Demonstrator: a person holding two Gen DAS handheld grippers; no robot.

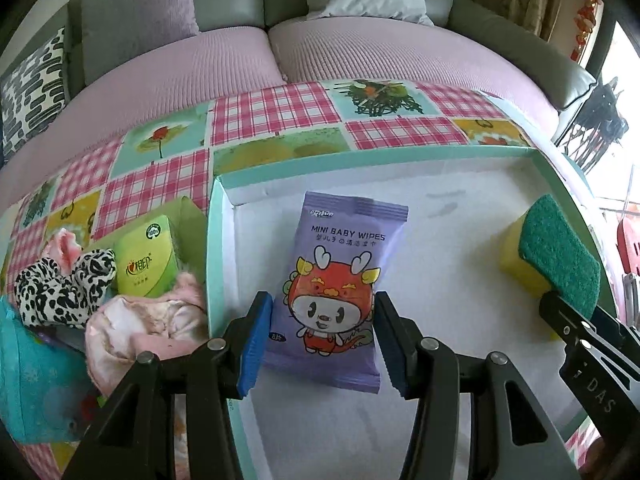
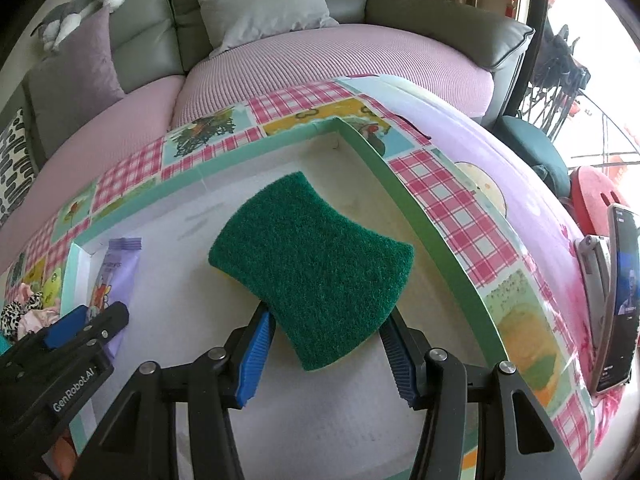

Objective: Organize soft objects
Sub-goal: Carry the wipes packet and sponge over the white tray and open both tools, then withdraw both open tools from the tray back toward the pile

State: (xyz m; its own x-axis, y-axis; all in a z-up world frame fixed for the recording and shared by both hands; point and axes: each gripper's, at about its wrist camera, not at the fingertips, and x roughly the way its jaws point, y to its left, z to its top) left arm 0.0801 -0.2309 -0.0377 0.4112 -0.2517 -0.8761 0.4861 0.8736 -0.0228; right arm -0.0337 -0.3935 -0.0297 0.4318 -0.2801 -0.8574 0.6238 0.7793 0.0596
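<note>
A shallow tray (image 1: 216, 240) with a mint-green rim and white floor is shown on the bench (image 1: 276, 108), which is covered by a patchwork cloth. Two items are contained in the tray. A purple baby wipes pack (image 1: 340, 280) is grasped at its sides by the blue pads of the left gripper (image 1: 322, 344). A green-topped yellow sponge (image 2: 316, 264) is clamped at its near end by the right gripper (image 2: 328, 354). Outside the tray, left of the left gripper, a green tissue pack (image 1: 146, 260), a leopard-print scrunchie (image 1: 64, 288) and pink fabric (image 1: 136, 328) are seen.
</note>
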